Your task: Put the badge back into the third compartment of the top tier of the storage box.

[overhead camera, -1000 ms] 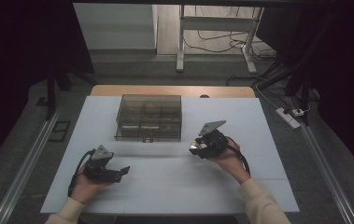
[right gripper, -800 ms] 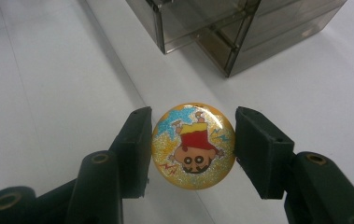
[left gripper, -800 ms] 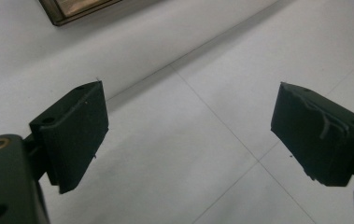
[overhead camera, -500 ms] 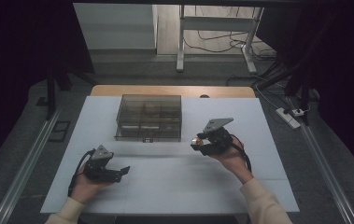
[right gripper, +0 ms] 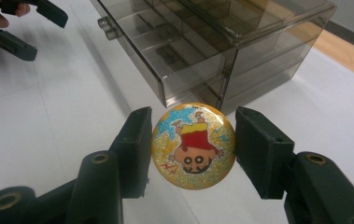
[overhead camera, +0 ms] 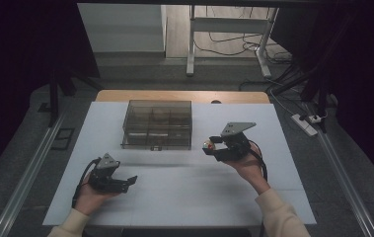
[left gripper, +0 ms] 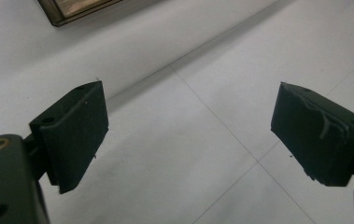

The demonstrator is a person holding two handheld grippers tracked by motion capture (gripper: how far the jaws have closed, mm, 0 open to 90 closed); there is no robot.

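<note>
Right of the drawer box (overhead camera: 158,124), over bare white table (overhead camera: 184,192), the right gripper (right gripper: 193,149) pinches a round badge (right gripper: 193,145) by its rim, clear of the box front. Badge: glittery gold, cartoon figure upside down. Left gripper (left gripper: 188,135) near the table's front edge, fingers (left gripper: 74,135) spread wide, holding nothing.

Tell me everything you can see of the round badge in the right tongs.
The round badge is a glossy, glittery gold disc with a cartoon child in a red shirt, seen upside down in the right gripper view. The right tongs clamp its two edges, holding it above the white table near the smoky plastic drawer box.
</note>
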